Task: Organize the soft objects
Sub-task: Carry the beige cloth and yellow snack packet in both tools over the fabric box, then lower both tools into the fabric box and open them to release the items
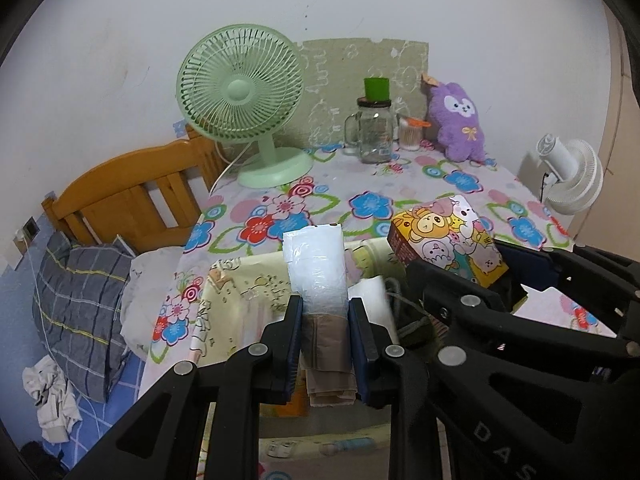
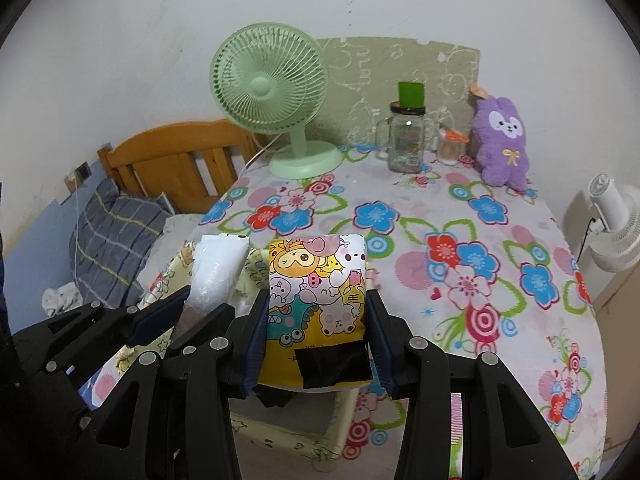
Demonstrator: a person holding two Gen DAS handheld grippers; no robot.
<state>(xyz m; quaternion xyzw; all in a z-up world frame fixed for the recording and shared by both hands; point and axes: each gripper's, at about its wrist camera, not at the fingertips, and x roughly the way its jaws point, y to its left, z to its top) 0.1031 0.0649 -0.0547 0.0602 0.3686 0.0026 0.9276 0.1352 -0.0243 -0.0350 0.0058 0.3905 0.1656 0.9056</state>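
My left gripper (image 1: 325, 344) is shut on a clear plastic packet (image 1: 316, 264) with a brown folded item inside, held upright over a cream cartoon-print fabric box (image 1: 236, 292). The packet also shows in the right wrist view (image 2: 218, 268). My right gripper (image 2: 316, 344) is shut on a cartoon-animal printed pack (image 2: 316, 300) with a black garment at its bottom, held above the same box (image 2: 296, 436). The pack shows in the left wrist view (image 1: 448, 240). A purple plush toy (image 1: 460, 120) sits at the table's far right, also in the right wrist view (image 2: 504, 140).
A green desk fan (image 1: 240, 100), a glass mason jar (image 1: 374, 132) with a green cup on top and a small cotton-swab jar (image 1: 412, 136) stand at the back of the flowered tablecloth (image 2: 460, 248). A white fan (image 2: 616, 228) is off right. A bed with a plaid pillow (image 1: 76, 312) lies left.
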